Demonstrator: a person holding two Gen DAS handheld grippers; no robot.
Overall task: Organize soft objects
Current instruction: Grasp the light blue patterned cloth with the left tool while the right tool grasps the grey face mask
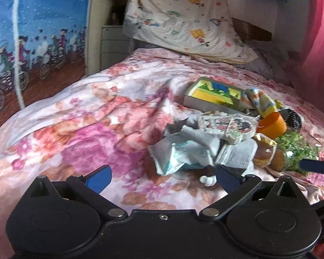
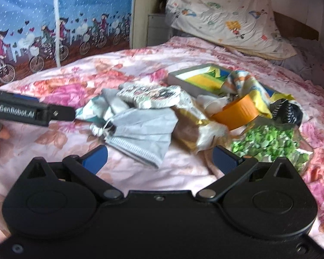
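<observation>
A heap of soft things lies on the floral bedspread (image 1: 86, 112): a grey face mask (image 2: 140, 129), a pale crumpled cloth (image 1: 181, 153), a patterned round pad (image 2: 151, 96), a striped sock (image 1: 261, 99) and a bag of green bits (image 2: 267, 140). My left gripper (image 1: 162, 177) is open and empty, just short of the pale cloth. My right gripper (image 2: 159, 157) is open and empty, low in front of the grey mask. The left gripper's body shows in the right wrist view (image 2: 32, 111), left of the heap.
A grey tray with a colourful book (image 1: 213, 95) lies behind the heap. An orange cup (image 2: 237, 110), a black comb-like item (image 2: 287, 110) and a gold-wrapped package (image 2: 194, 127) sit among it. A cartoon-print pillow (image 1: 183, 17) leans at the headboard. A blue curtain (image 1: 32, 21) hangs on the left.
</observation>
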